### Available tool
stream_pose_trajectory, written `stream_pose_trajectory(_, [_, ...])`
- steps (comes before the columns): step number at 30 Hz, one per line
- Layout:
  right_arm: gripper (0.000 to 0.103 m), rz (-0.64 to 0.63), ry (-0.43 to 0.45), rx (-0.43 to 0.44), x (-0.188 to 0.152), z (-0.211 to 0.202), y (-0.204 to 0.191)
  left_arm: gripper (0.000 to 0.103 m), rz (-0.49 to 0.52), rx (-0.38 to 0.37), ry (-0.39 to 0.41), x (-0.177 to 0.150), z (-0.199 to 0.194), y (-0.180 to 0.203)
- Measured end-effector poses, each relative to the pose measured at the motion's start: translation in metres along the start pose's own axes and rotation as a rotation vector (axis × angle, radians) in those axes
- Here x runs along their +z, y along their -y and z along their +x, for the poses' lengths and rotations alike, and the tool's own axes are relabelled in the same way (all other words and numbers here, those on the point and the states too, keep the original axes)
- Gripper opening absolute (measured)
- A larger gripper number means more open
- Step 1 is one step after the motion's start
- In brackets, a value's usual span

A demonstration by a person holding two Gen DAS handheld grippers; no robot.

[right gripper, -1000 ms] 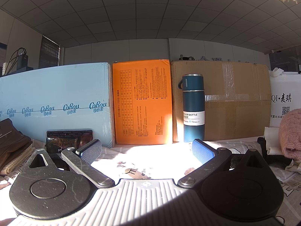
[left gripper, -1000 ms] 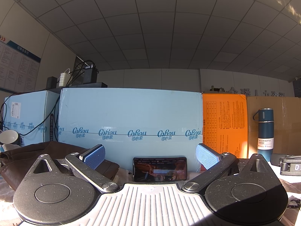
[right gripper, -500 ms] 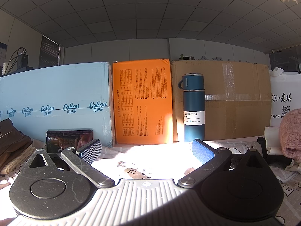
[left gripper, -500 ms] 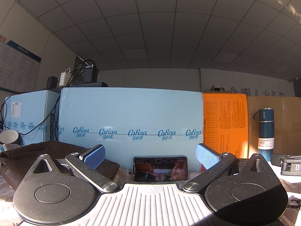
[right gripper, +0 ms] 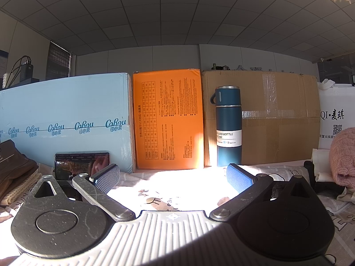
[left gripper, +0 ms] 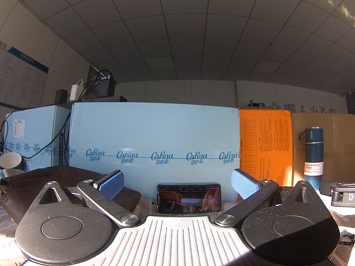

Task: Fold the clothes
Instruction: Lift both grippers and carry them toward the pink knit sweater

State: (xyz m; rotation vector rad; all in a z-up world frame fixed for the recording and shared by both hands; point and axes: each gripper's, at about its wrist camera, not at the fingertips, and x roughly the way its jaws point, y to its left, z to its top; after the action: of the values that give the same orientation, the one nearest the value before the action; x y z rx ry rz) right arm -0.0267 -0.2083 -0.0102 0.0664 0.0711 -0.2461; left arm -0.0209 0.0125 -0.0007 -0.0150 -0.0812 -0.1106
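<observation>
Your left wrist view cuts the dark brown garment (left gripper: 44,184) at its left edge and hides its near part behind the gripper, while your right wrist view crops the pink knit (right gripper: 342,155) at its right edge.

pink knit (right gripper: 342,155) fuzzy | bottle (right gripper: 228,128) matt | box (right gripper: 277,119) cardboard
</observation>
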Motion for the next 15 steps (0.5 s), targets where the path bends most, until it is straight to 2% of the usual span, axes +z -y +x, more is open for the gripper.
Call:
stream_pose_trajectory(9, [0.103, -0.015, 0.024, 0.017, 0.0, -0.005, -0.003, 0.103, -0.015, -0.02, 0.033, 0.002, -0.004, -0.002])
stream_pose_trajectory(15, [0.103, -0.051, 0.076, 0.062, 0.003, -0.017, -0.005, 0.103, -0.045, -0.12, 0.137, 0.003, -0.019, -0.006])
